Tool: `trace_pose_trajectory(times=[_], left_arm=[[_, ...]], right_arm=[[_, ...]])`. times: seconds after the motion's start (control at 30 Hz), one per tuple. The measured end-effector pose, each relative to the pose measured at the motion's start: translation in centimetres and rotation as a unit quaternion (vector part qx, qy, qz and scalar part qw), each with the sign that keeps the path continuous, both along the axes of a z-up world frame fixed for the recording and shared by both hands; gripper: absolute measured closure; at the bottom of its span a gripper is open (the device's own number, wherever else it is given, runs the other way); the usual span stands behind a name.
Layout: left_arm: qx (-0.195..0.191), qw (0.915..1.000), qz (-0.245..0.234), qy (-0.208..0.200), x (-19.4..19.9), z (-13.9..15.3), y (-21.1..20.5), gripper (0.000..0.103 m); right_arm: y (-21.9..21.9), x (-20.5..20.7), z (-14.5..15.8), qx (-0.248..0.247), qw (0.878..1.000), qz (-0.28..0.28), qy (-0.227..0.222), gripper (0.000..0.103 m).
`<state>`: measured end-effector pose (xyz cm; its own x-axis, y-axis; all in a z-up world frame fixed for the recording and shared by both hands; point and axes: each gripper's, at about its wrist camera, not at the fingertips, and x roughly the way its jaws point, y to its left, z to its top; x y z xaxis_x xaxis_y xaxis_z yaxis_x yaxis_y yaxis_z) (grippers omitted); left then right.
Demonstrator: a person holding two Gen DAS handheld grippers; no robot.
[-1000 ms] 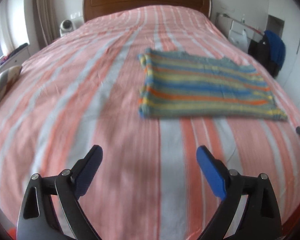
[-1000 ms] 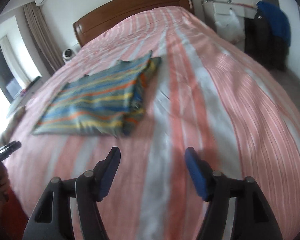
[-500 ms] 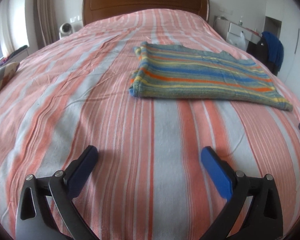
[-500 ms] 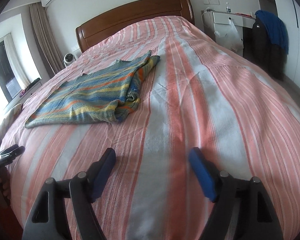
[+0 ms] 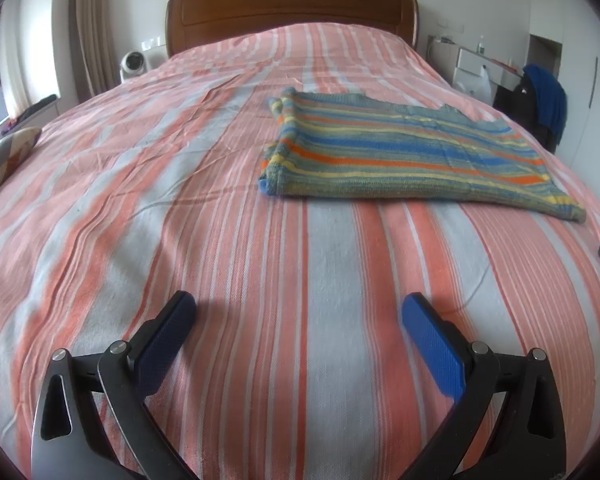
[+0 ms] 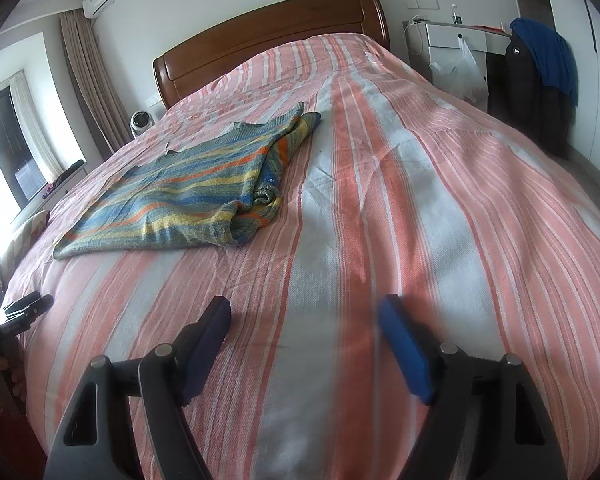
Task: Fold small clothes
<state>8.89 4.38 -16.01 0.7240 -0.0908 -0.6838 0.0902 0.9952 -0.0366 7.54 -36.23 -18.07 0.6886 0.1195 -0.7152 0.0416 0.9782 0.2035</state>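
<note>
**Both grippers empty, folded knit lying alone on the bed**

The striped knit garment lies flat on the pink-and-grey striped bedspread, towards the middle of the bed and well apart from both tools. Its layers are doubled over, with a stacked edge showing on its right side in the right wrist view — so at least one fold looks already made, though that bunched end is not tidy.

The left gripper hangs low over bare bedspread with its jaws spread wide and nothing between them. The right gripper is likewise released, jaws parted over plain cloth, gripping nothing. Both point down at a slant towards the garment from the foot of the bed — a sensible stance for reaching its near hem next, if another fold is intended.

The wooden headboard closes the far end; a dark jacket hangs off to the right, clear of the work
</note>
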Motion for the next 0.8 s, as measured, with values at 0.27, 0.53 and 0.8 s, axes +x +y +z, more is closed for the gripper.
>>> trace_pose_trajectory(times=[0.27,0.53,0.8], left_arm=[[0.002,1.0000,0.002,-0.002,0.00,0.05,-0.08,0.000],[0.002,1.0000,0.001,-0.002,0.03,0.01,-0.07,0.000],[0.002,1.0000,0.001,-0.003,0.09,0.02,-0.09,0.000]], right_arm=[[0.02,0.02,-0.02,0.000,1.000,0.000,0.000,0.026],[0.00,0.02,-0.02,0.000,1.000,0.000,-0.001,0.026],[0.00,0.01,-0.03,0.001,1.000,0.000,-0.001,0.026]])
